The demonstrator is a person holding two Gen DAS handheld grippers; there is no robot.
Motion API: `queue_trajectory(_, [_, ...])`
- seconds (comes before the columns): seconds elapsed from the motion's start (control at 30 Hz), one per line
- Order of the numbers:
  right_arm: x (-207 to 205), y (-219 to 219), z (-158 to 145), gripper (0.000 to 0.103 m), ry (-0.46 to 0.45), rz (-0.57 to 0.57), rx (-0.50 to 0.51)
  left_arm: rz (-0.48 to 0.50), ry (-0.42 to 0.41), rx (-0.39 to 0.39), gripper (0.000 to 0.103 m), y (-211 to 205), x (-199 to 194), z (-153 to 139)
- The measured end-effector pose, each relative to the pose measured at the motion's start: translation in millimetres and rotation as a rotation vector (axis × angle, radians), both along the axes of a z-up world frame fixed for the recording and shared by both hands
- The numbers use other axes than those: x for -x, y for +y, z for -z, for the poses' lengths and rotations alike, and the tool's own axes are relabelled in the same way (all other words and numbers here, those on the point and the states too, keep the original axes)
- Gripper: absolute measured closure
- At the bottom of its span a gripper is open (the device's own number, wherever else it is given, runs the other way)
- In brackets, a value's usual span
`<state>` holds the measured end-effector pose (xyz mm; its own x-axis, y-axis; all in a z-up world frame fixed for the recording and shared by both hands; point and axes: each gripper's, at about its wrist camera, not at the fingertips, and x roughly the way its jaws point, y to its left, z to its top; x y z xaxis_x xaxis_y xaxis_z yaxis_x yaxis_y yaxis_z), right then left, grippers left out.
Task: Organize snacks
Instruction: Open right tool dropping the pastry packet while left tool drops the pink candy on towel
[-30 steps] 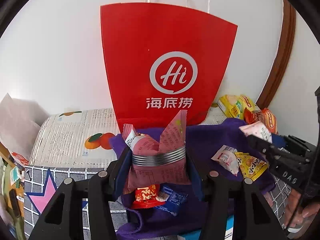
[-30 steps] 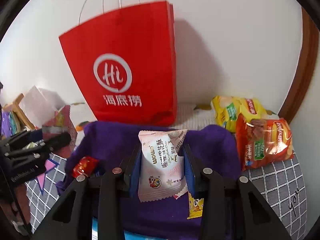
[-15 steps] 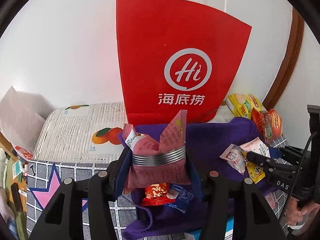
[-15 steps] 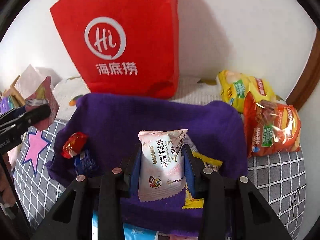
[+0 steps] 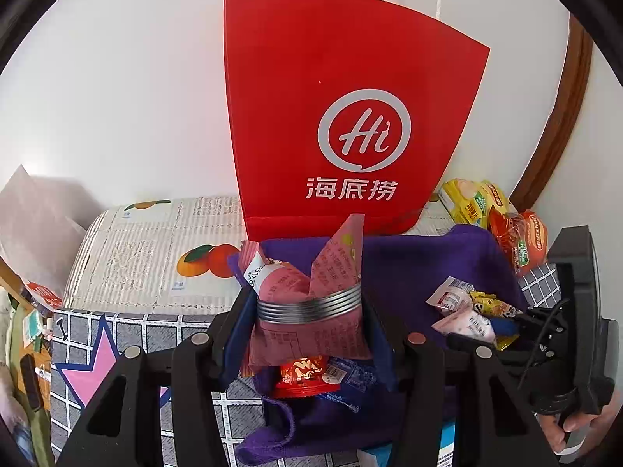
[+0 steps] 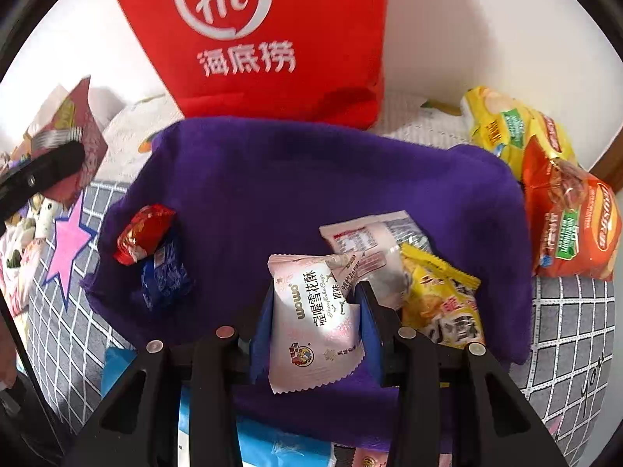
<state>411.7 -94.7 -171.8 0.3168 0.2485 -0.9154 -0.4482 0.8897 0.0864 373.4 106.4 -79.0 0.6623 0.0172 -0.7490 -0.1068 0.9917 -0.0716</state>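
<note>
Two tongs, both loaded: left tongs (image 5: 309, 334) clamp a dusty-pink crinkled snack packet (image 5: 307, 311), hiding a small red foil sweet (image 5: 301, 379); right tongs (image 6: 315, 323) pinch a pale-pink printed snack sachet (image 6: 311, 319) over the purple fleece cloth (image 6: 272, 179), its contents unreadable.

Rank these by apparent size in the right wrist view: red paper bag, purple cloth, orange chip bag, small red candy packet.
Largest to smallest:
1. purple cloth
2. red paper bag, cropped at the top, so unsure against the cloth
3. orange chip bag
4. small red candy packet
</note>
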Motion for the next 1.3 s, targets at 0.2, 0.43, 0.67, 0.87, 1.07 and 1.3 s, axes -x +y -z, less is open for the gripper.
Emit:
queue_trajectory(0.2, [-1, 6, 17, 0.061, 0.067, -0.03, 0.037, 0.0, 0.008, 0.021, 0.051, 2, 0, 2])
queue_trajectory(0.43, [0, 9, 28, 0.059, 0.071, -0.038, 0.068, 0.006, 0.023, 0.028, 0.051, 1, -2, 6])
queue_trajectory(0.67, [4, 9, 16, 0.05, 0.053, -0.069, 0.07, 0.023, 0.045, 0.044, 0.051, -2, -5, 13])
queue_trajectory(0.87, [12, -10, -27, 0.047, -0.063, -0.039, 0.002, 0.046, 0.084, 0.084, 0.051, -9, -11, 25])
queue_trajectory(1.07, [13, -34, -54, 0.044, -0.126, 0.029, -0.061, 0.087, 0.133, 0.112, 0.051, -24, -16, 39])
queue_trajectory(1.3, [13, -43, -64, 0.044, -0.155, 0.056, -0.052, 0.116, 0.2, 0.156, 0.05, -32, -20, 54])
